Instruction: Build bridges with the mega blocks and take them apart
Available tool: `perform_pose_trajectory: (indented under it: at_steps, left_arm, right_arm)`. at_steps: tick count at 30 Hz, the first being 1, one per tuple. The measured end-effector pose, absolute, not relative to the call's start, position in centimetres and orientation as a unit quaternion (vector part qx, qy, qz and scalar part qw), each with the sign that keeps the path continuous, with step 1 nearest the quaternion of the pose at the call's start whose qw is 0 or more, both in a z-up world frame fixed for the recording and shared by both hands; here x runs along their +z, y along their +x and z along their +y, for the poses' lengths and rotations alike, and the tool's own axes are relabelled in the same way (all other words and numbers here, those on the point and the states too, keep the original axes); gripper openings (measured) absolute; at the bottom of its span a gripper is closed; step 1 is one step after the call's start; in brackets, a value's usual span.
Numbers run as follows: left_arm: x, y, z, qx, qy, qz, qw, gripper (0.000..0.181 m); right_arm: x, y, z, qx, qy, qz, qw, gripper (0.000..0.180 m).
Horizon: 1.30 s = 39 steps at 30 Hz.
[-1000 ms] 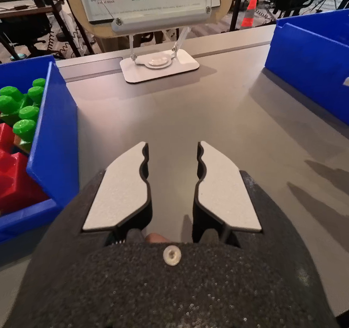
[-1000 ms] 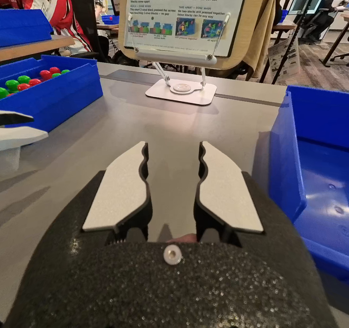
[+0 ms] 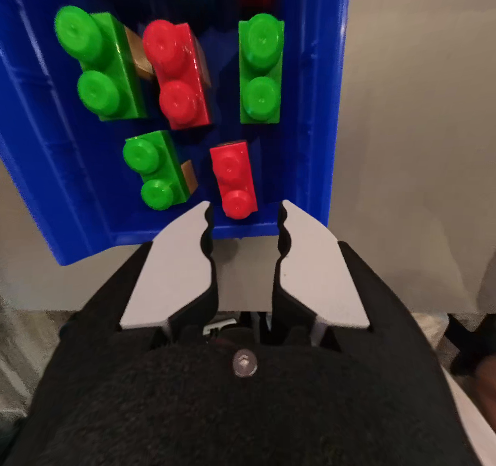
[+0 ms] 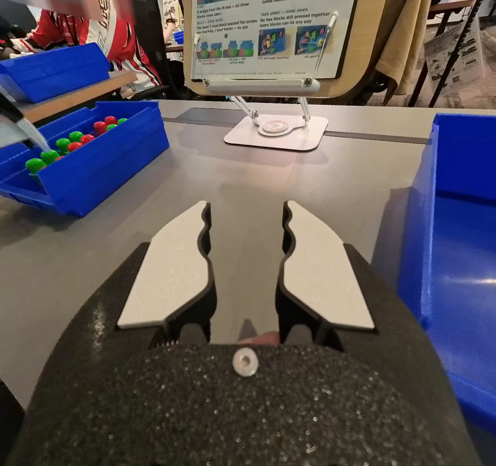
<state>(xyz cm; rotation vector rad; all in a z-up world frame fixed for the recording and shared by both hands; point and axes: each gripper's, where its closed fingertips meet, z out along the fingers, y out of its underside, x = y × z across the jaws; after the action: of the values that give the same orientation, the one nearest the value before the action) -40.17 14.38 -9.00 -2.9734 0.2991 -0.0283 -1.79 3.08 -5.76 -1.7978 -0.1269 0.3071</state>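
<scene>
Now the left gripper [image 3: 245,215] looks down into the blue bin [image 3: 311,104] of mega blocks; 1 s ago it faced across the table w/ that bin only at its 9 o'clock edge. Jaws stand wide, nothing between them, much as before. Just past the tips, at 12 o'clock, a red two-stud block [image 3: 234,178] lies near the bin's near wall. At 11 o'clock is a green two-stud block [image 3: 155,168] w/ a tan piece beside it. Farther in, a row of three: green [image 3: 96,64] at 10–11, red [image 3: 177,75] at 12, green [image 3: 261,69] at 1. More blocks at the top edge, cut off.

The right gripper [image 4: 246,206] is nearly where it was, low over the grey table [image 4: 241,179], jaws wide and empty. Instruction board on its white stand [image 4: 276,134] sits at 12 o'clock, a bit closer than before. Second blue bin [image 4: 456,238] is at 3 o'clock. The bin w/ blocks is at 10 o'clock, and the left gripper's tip now dips over it from the 9 o'clock edge; earlier it sat lower, outside the bin. A person in a red-and-white top sits behind, at 10–11.
</scene>
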Motion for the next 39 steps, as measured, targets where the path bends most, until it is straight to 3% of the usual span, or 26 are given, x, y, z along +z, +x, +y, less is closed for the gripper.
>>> perform_pose_trajectory:
  at_steps: [12,14,18,23,32,35,39]
  left_arm:
    - [-14.7,-40.7,14.5,-0.035,-0.998,0.047,0.034,0.048]
    - [-15.2,-41.0,14.8,-0.027,-0.997,0.053,0.042,0.034]
    - [-14.7,-41.9,15.2,-0.018,-0.995,0.086,0.055,0.034]
    - [-10.6,-41.9,15.9,-0.087,-0.974,0.159,0.137,0.034]
    - [3.8,-34.7,11.3,-0.392,-0.773,0.338,0.368,0.034]
    - [5.5,-30.2,8.0,-0.492,-0.666,0.395,0.398,0.034]
    - [3.6,-24.0,5.9,-0.558,-0.595,0.435,0.381,0.034]
  right_arm:
    - [-5.6,-2.8,2.9,0.147,-0.778,-0.066,0.607,0.051]
    - [-5.8,-3.1,2.9,0.146,-0.781,-0.069,0.603,0.051]
    - [-6.5,-3.5,2.9,0.146,-0.787,-0.076,0.595,0.051]
    - [-7.0,-3.4,2.7,0.145,-0.791,-0.088,0.588,0.050]
    - [-5.3,-5.0,2.0,0.283,-0.745,-0.118,0.593,0.050]
    - [-3.4,-7.3,1.0,0.393,-0.700,-0.142,0.580,0.050]
    - [-0.6,-9.7,-0.2,0.501,-0.632,-0.194,0.558,0.051]
